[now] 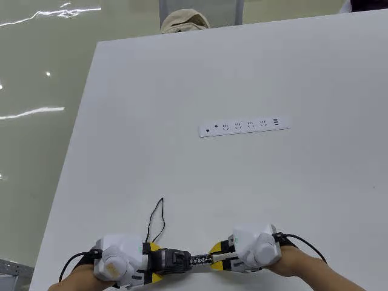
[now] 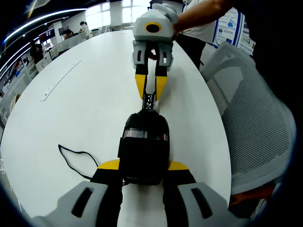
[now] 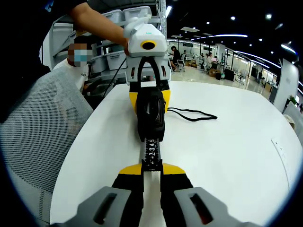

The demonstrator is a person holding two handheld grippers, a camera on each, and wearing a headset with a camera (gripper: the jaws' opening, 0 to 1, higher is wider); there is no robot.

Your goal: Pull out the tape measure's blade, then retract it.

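**Short length of blade out between the two grippers**

At the near edge of the white table, the left gripper has its yellow-tipped jaws clamped on either side of the black tape measure, which lies on the tabletop. A thin black strap loops away from the case toward the far side. A short stretch of blade runs right from the case; the right gripper view shows the numbers 2 to 5 on it. The right gripper faces the left one, its jaws pressed together on the blade's end. Farther off to the right, well apart, lies a white power strip.
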